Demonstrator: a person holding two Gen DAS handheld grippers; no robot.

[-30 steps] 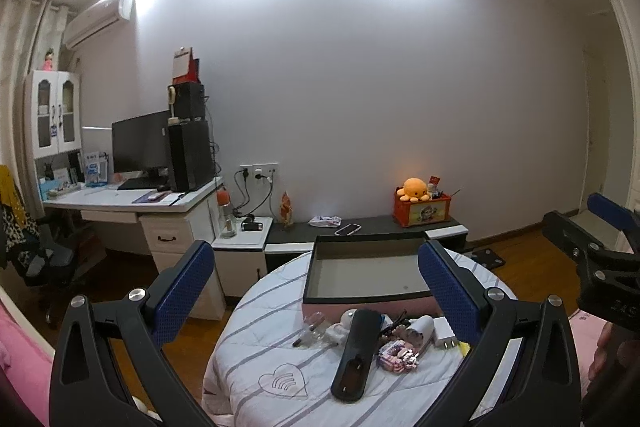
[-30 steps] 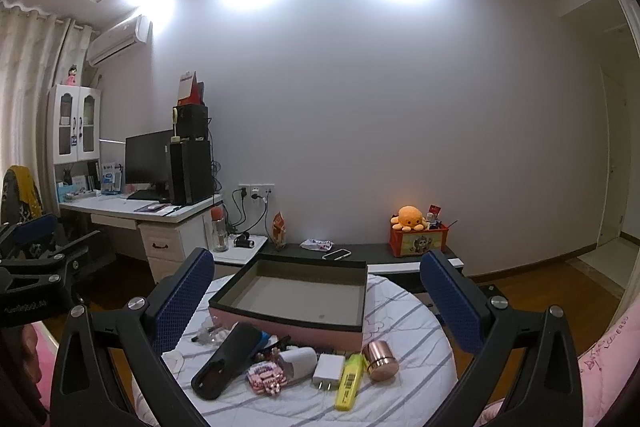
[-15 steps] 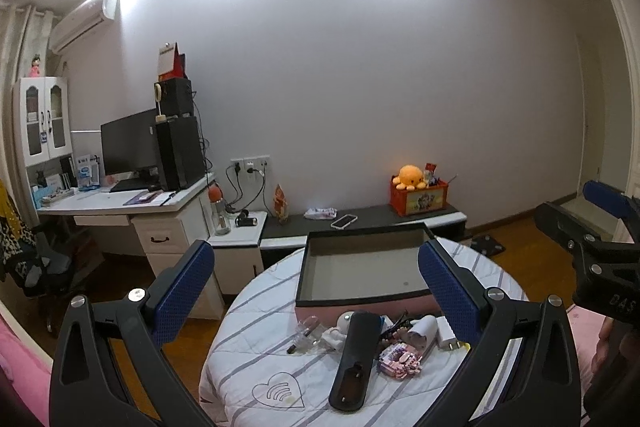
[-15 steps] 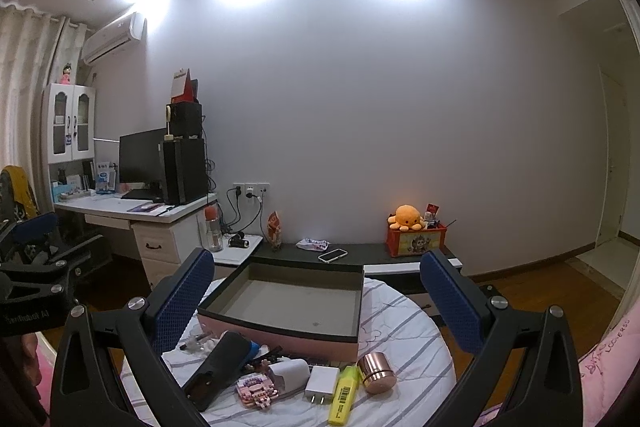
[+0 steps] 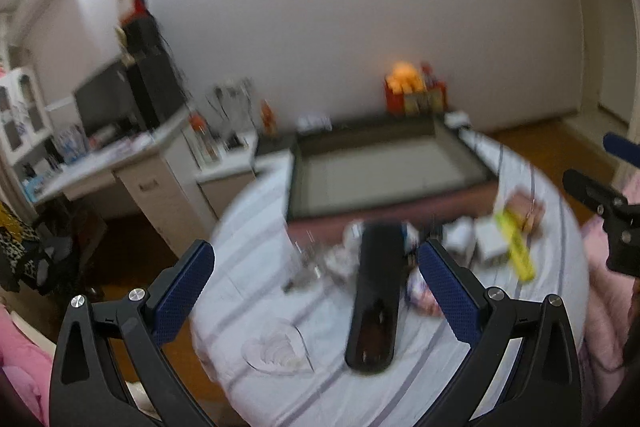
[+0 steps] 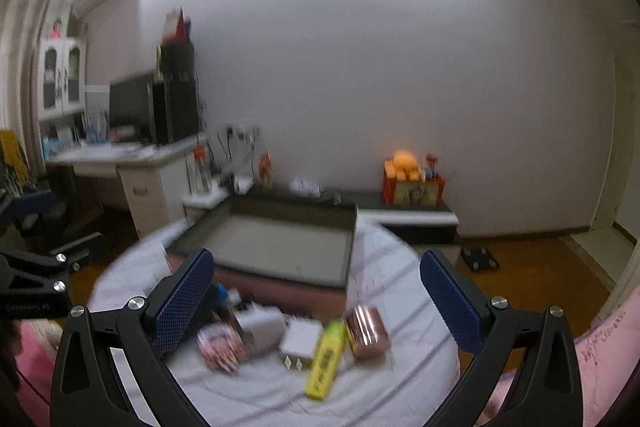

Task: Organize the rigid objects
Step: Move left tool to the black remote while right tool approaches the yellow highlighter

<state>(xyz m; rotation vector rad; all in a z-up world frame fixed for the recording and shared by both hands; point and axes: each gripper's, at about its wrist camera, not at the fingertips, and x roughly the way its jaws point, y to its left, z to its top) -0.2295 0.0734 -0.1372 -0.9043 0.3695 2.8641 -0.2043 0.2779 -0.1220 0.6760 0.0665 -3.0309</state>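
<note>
Covering a round table (image 6: 400,307) is a white cloth with grey stripes, and all task items lie on it. Largest is the shallow open box (image 6: 276,247), dark-rimmed with pink outer walls and a bare grey floor, at the table's far side. In front of it, a loose row of small items: a long black case (image 5: 376,291), rounded at both ends, lying lengthwise toward the left camera; a yellow highlighter (image 6: 325,359) just beside a copper-coloured cylinder (image 6: 366,331) on its side; a white charger plug (image 6: 300,343); a white capsule-shaped item (image 6: 262,325); a pink patterned packet (image 6: 220,345). Motion blur hides finer detail. The left gripper (image 5: 316,283) has its jaws wide apart, holding nothing, above the case. The right gripper (image 6: 316,291) is likewise spread, empty, above the row.
</note>
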